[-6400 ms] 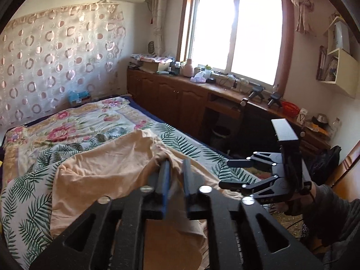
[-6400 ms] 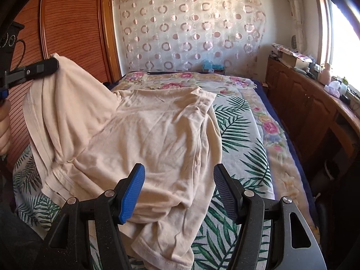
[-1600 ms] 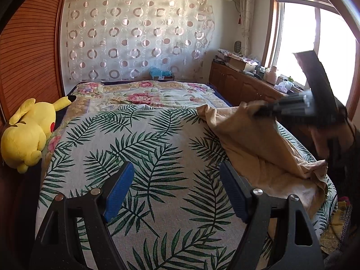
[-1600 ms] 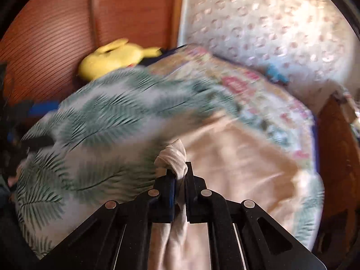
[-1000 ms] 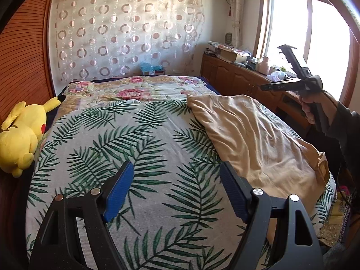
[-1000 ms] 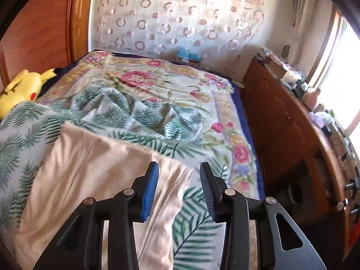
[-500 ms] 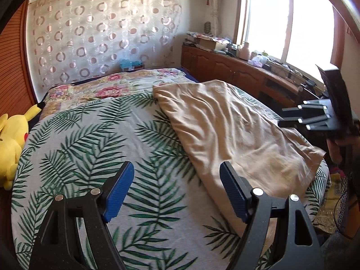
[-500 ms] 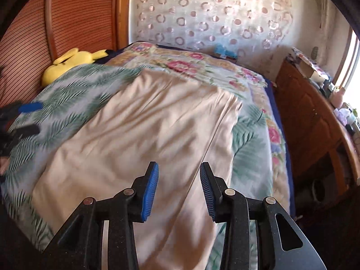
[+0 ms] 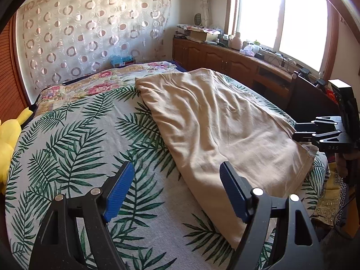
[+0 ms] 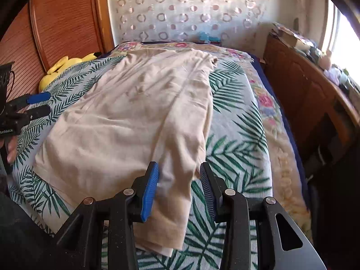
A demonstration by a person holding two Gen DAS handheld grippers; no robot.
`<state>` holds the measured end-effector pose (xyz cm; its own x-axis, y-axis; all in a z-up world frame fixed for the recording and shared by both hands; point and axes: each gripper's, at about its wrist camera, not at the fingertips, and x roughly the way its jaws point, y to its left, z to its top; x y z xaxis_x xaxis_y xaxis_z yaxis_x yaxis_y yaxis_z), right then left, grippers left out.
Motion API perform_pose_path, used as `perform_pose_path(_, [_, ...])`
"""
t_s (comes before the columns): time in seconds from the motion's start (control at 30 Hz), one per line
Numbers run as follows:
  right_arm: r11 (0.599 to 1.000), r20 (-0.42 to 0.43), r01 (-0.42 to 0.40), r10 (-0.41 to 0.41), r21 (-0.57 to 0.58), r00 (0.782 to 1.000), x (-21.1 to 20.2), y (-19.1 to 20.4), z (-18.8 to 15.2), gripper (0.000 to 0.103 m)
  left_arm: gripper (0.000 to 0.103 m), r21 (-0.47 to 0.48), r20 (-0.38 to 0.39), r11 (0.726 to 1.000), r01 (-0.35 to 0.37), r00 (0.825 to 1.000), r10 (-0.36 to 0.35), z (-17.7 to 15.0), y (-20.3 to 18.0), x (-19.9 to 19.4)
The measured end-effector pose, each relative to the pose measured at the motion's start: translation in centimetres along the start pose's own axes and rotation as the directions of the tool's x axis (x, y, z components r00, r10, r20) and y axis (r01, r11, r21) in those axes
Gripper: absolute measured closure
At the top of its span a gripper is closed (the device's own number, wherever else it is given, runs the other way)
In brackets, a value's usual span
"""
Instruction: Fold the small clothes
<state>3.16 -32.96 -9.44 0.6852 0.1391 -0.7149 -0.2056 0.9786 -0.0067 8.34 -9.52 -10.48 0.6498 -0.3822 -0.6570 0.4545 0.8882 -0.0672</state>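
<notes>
- Half a second ago the left claw (image 9: 176, 190) looked at the beige garment (image 9: 225, 121) from a little farther left; now the cloth fills more of its view, lying flat and lengthwise on the right half of the bed (image 9: 67, 135)
- The right claw (image 10: 178, 186) has come lower and nearer since then: the garment's near corner, draped over the bed's edge, now sits between its blue pads (image 10: 149, 191), which do not press on it
- Earlier still, 1.6 s back, the right claw was clenched on a bunch of the cloth; now its jaws stand apart, released
- The left claw hovers over the palm-leaf bedspread, jaws spread wide, holding nothing, its pads just left of the garment's long edge
- In the left view the right claw shows at the far right, level, beside the garment's corner, with "DAS" legible on its body
- In the right view the left claw (image 10: 37, 104) appears at the left edge, its label reading "GenRobot.AI"
- A yellow plush toy (image 10: 60, 69) lies against the wooden wall
</notes>
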Motion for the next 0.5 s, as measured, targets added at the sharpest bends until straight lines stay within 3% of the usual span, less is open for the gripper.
perform_pose_path(0.17, [1.0,-0.01,-0.009,0.01,0.028,1.0,-0.1,-0.2,-0.9,0.053,0.024,0.007,-0.024,1.0,0.013,1.0,-0.012,-0.5,-0.6,0.4])
perform_pose_path(0.5, [1.0,-0.04,-0.008,0.008,0.01,0.999,-0.9,0.5,-2.5,0.052,0.024,0.0,-0.096,0.997,0.071,0.993,-0.071,-2.4,-1.3,0.2])
